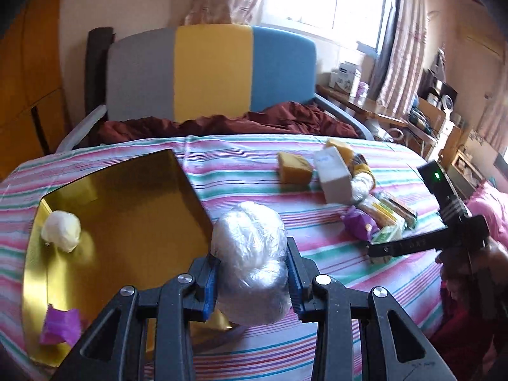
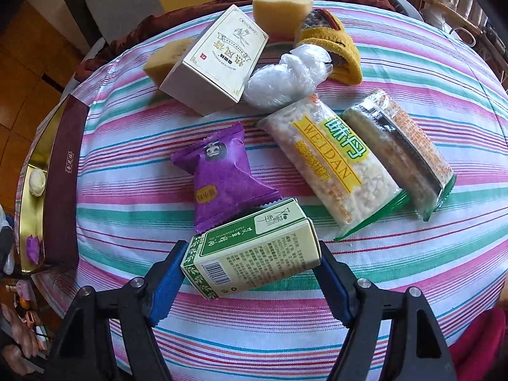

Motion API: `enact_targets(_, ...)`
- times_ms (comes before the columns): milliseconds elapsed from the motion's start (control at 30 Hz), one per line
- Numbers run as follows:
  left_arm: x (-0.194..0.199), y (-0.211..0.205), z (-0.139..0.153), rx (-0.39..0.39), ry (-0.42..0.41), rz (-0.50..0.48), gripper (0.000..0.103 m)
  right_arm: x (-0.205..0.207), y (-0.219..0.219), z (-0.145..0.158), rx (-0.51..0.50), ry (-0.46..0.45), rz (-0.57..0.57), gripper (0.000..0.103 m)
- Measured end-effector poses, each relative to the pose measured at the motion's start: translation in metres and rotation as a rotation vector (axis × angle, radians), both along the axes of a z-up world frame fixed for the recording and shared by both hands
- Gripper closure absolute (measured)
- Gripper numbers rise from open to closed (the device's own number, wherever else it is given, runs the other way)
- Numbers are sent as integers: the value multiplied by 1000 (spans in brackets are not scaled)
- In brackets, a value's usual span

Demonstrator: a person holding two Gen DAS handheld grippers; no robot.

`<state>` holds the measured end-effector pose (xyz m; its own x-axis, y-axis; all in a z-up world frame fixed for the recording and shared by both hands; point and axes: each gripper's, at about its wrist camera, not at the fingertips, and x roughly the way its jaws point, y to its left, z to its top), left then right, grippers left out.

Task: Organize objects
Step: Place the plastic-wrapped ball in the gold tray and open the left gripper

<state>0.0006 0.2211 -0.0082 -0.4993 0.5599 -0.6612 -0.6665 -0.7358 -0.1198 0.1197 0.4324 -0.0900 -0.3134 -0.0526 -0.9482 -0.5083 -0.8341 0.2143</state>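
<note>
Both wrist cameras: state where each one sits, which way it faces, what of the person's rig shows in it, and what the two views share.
Left wrist: sits behind the left gripper, facing across the striped bed toward the headboard; its fingers clamp a plastic-wrapped ball beside the gold tray. The right gripper shows at right.
Right wrist: sits behind the right gripper, looking down at the clutter; its fingers straddle a green box.
Shared: tray, purple packet, white box.

We list as obscured: the gold tray [image 1: 133,209], its near edge behind the left gripper [image 1: 252,281]; the right gripper [image 2: 250,273], covering the green box's [image 2: 254,250] ends; shelf clutter [image 1: 441,101], perhaps appliances, too blurred.
</note>
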Motion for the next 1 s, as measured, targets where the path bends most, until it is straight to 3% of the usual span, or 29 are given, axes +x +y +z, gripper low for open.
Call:
enact_targets(300,-64,-102,2,0,-20,242,66,-12,-13,-5,93,-59,49,25)
enact_targets(467,-104,-151,-21,-27,-116,349,66,-13,-13,-5,101,-62,53,25)
enact_targets(800,-143,-157,-52,-124,-158,393,64,-14,-12,-5,99,-61,51,25)
enact_targets(1000,-152,-161,-59,-142,-171,415,58,-14,-10,-6,103,-63,54,25)
